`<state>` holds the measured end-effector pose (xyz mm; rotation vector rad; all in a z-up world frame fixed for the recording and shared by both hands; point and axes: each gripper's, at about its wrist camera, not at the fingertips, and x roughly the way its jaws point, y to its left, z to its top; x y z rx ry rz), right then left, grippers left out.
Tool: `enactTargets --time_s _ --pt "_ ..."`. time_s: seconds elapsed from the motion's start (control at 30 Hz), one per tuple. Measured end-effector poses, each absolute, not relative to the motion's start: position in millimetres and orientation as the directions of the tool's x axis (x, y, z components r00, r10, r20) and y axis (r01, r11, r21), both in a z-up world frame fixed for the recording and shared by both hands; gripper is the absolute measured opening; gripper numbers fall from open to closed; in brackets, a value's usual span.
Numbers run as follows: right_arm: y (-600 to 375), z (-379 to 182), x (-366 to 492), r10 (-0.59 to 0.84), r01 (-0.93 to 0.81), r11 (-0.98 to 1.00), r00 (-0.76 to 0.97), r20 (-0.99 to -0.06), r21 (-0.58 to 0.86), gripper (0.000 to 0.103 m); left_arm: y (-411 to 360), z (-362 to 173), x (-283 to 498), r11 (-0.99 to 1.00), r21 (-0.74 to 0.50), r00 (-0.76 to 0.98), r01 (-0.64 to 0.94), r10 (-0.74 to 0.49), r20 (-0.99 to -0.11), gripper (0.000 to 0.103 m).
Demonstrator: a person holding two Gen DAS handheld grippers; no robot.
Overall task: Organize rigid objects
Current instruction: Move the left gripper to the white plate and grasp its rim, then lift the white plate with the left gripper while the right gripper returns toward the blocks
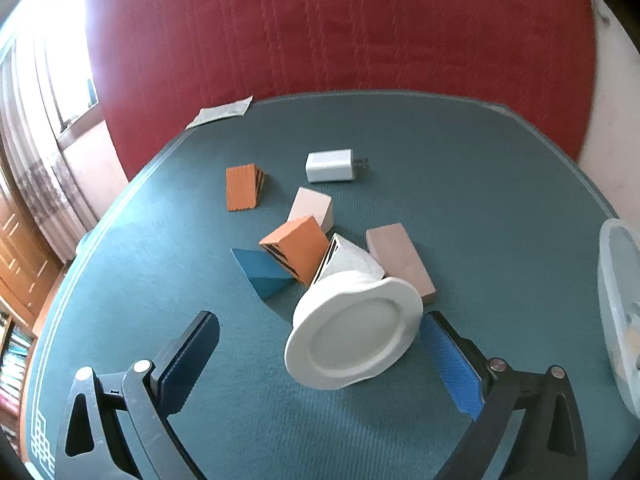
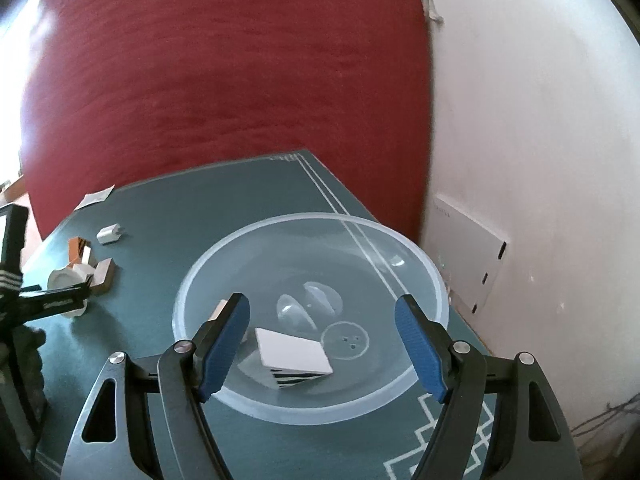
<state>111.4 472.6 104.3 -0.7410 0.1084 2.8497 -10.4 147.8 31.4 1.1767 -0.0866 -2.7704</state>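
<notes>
A white round dish (image 1: 356, 336) lies tipped on its side on the green table mat (image 1: 460, 184), leaning against a white striped block (image 1: 348, 258). My left gripper (image 1: 320, 340) is open around the dish, with a wide gap at the left finger. Behind it are two orange blocks (image 1: 242, 188) (image 1: 296, 248), a blue wedge (image 1: 262, 272), two pink blocks (image 1: 312, 204) (image 1: 400, 264) and a white charger (image 1: 330, 166). My right gripper (image 2: 322, 312) hangs open over a clear plastic bowl (image 2: 424, 268). In the bowl lies a white striped block (image 2: 292, 352).
The bowl's rim (image 1: 620, 320) shows at the right edge of the left wrist view. A paper slip (image 1: 222, 112) lies at the table's far left edge. A red quilted backrest (image 1: 340, 32) stands behind the table, and a white wall (image 2: 540, 160) is close on the right.
</notes>
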Motion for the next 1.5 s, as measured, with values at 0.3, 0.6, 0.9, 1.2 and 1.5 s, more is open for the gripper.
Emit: enactTargets --time_s 0.3,0.6,0.9,1.2,1.5 --pt "448.5 99.6 112.6 0.127 -0.141 -0.99 -0.855 -0.502 -0.011 0.077 143.8 28.4 -4.9 -0.992 0.065 -0.662 0.109 -0.121 -0.74 0.102" --pt "446.5 97.7 117.4 0.113 -0.122 -0.992 -0.853 -0.51 -0.015 0.077 135.9 24.1 -8.2 -0.995 0.021 -0.635 0.095 -0.077 -0.769 0.077" --pt "437.1 97.4 121.0 0.091 -0.092 -0.995 -0.854 -0.513 -0.023 0.077 131.5 26.9 5.5 -0.999 0.023 -0.65 0.048 -0.049 -0.759 0.057" --pt "415.7 99.9 116.7 0.009 -0.023 -1.0 -0.843 -0.537 0.019 0.077 101.5 36.9 12.9 -0.998 0.02 -0.663 0.062 -0.056 -0.746 0.048" --pt "377.6 103.2 93.0 -0.139 0.092 -0.99 -0.796 -0.59 0.109 0.077 84.6 39.6 25.3 -0.999 0.018 -0.672 0.049 -0.046 -0.74 0.05"
